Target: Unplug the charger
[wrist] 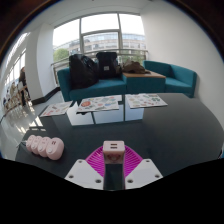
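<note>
A small pale cube charger (pixel 112 150) with two slots on its face sits between my gripper's (pixel 112 158) magenta pads (pixel 96 160), at the fingertips. Both fingers press on its sides, so the gripper is shut on it. The charger is held above a dark glossy table (pixel 160 130). No socket or cable is visible in this view.
A pink lumpy object (pixel 45 147) lies on the table just left of the fingers. A white box (pixel 108 115) and several printed sheets (pixel 146 100) lie further ahead. A teal sofa (pixel 170 75) with dark bags (pixel 92 68) stands beyond, under large windows.
</note>
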Demonstrator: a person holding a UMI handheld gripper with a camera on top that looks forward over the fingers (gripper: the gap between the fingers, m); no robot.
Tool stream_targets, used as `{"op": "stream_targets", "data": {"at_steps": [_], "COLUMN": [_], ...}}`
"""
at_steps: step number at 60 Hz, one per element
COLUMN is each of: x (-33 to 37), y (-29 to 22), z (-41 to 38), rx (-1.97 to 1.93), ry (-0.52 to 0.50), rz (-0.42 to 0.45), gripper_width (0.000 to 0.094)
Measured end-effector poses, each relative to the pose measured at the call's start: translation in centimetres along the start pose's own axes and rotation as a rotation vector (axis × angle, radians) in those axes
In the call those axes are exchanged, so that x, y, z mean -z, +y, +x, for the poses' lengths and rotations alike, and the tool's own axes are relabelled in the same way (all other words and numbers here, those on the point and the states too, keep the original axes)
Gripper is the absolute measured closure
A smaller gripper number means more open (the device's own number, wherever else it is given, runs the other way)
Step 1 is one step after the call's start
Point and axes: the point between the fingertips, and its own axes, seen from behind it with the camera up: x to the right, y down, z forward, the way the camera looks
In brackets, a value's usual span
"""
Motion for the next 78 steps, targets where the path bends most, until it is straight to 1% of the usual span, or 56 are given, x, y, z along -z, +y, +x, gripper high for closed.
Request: {"op": "stream_targets", "data": {"at_steps": [4, 7, 14, 16, 20, 23, 26, 33, 37, 42, 45, 51, 57, 58, 67, 69, 78], "x": [0.4, -1.1, -1.5, -1.7, -1.5, -0.7, 0.2, 5.0, 8.7, 13.3, 15.5, 19.4, 21.5, 21.6, 24.0, 24.1, 25.1], "y": [1.5, 0.6, 0.4, 0.4, 0.2, -0.6, -1.8, -6.7, -9.6, -11.5, -12.0, -11.5, -9.7, -8.5, -6.5, -5.3, -3.6], "z": [-1.3, 0.4, 0.1, 0.4, 0.9, 1.0, 1.0, 0.4, -0.9, -2.5, -3.5, -5.5, -6.7, -7.1, -8.2, -8.3, -8.1], "rx": [-0.016, -0.004, 0.042, 0.042, 0.036, 0.036, 0.03, 0.027, 0.03, 0.034, 0.034, 0.074, 0.108, 0.114, 0.11, 0.104, 0.09], "ry": [-0.003, -0.009, 0.0, 0.011, 0.041, 0.052, 0.063, 0.08, 0.072, 0.056, 0.05, 0.033, 0.027, 0.027, -0.003, -0.003, 0.002], "rz": [-0.03, -0.031, -0.04, -0.044, -0.04, -0.034, -0.009, 0.106, 0.182, 0.235, 0.25, 0.28, 0.275, 0.282, 0.245, 0.239, 0.22], "gripper_width": [0.0715, 0.0703, 0.0636, 0.0594, 0.047, 0.0439, 0.042, 0.0316, 0.028, 0.0154, 0.0149, 0.0147, 0.0144, 0.0143, 0.0145, 0.0144, 0.0146]}}
